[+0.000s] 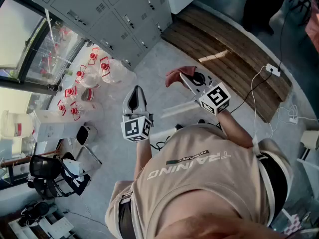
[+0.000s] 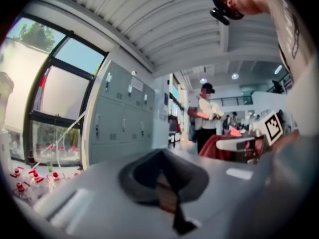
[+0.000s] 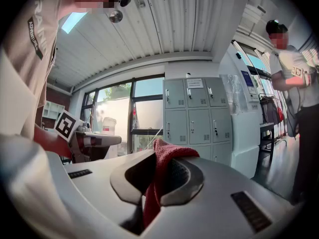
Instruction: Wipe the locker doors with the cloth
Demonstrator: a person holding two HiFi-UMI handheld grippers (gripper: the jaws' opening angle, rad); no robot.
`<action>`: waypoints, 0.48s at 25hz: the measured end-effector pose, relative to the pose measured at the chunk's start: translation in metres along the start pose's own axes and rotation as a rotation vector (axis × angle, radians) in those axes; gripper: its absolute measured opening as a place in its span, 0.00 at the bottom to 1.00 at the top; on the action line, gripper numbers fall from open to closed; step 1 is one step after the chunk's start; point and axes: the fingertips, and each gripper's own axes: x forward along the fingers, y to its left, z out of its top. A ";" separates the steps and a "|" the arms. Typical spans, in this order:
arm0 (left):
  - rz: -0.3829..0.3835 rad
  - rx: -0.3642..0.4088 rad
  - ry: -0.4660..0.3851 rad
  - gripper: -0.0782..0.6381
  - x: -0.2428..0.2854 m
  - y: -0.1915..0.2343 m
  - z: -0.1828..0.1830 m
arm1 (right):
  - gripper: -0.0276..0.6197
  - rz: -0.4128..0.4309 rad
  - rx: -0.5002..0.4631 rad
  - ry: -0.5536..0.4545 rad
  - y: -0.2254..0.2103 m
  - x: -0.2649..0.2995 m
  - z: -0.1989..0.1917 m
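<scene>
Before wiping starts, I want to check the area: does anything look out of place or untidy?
Nothing looks spilled or broken. Jugs with red caps sit loose on the floor beside the lockers, and a white power strip lies at the edge of the wooden boards.

My left grey two-jaw gripper point(image 1: 135, 91) is pinched shut on nothing, held out front. My right grey gripper point(image 1: 184, 77) is beside it, clamped on a red terry cloth point(image 1: 173, 74). Both forearms are bare.

From our head we look steeply down at the floor point(image 1: 164, 91), the lockers point(image 1: 114, 14) at the top edge. Both gripper views ride low, looking level along their fingers point(image 3: 182, 176); each catches those lockers, well off.
</scene>
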 end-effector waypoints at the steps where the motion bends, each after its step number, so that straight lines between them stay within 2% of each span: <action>1: -0.004 0.004 0.001 0.12 0.002 0.003 0.000 | 0.09 -0.004 -0.004 0.008 0.000 0.004 -0.002; 12: -0.025 -0.018 0.046 0.12 0.009 0.054 -0.020 | 0.09 -0.037 0.003 0.042 0.002 0.053 -0.013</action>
